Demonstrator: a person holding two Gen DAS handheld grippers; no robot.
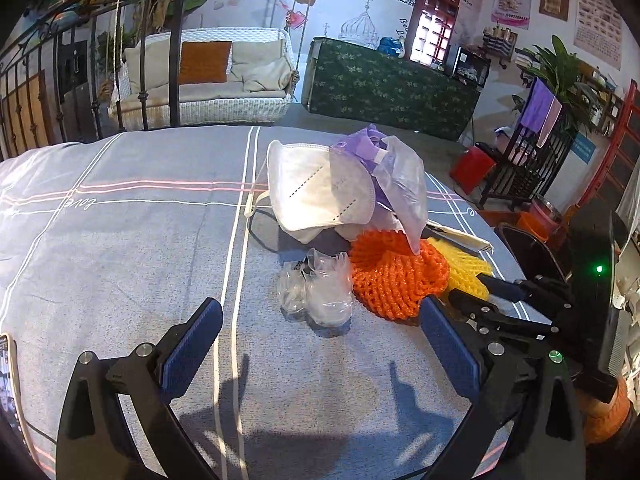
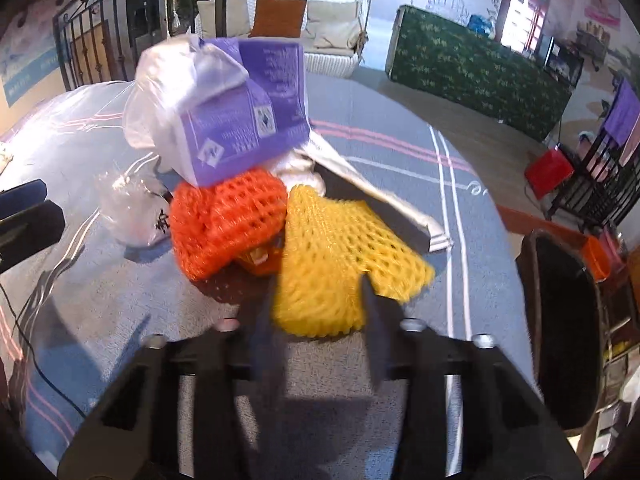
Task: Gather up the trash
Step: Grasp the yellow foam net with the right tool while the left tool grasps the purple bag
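On the grey checked cloth [image 1: 120,240] in front of me lies a small heap of trash. From my left camera I see a white face mask [image 1: 316,188] at the back of the heap, leaning on a purple packet [image 1: 370,140] and a clear plastic bag [image 1: 404,184]. Just before the mask sits a crumpled clear wrapper [image 1: 320,292], and to its right an orange foam net [image 1: 392,276] that touches a yellow foam net [image 1: 460,264]. My left gripper [image 1: 320,344] hovers over the cloth with its jaws wide apart; the blue pads [image 1: 192,344] hold nothing, and the clear wrapper is a little ahead of them, between their lines.

From my right camera the heap is closer. The purple packet [image 2: 244,120] rests on top of the orange foam net [image 2: 224,224], with the plastic bag [image 2: 168,88] draped over its left side. The yellow foam net [image 2: 340,264] lies beside the orange one, touching it, and a flat silver strip [image 2: 384,204] (maybe foil packaging, I cannot tell) lies behind it. My right gripper [image 2: 320,312] has its jaws close together around the near edge of the yellow net; the fingers [image 2: 376,328] are blurred, but they appear to press the net from both sides. At the right edge of this view stands a dark bin [image 2: 560,320], just beside the cloth.
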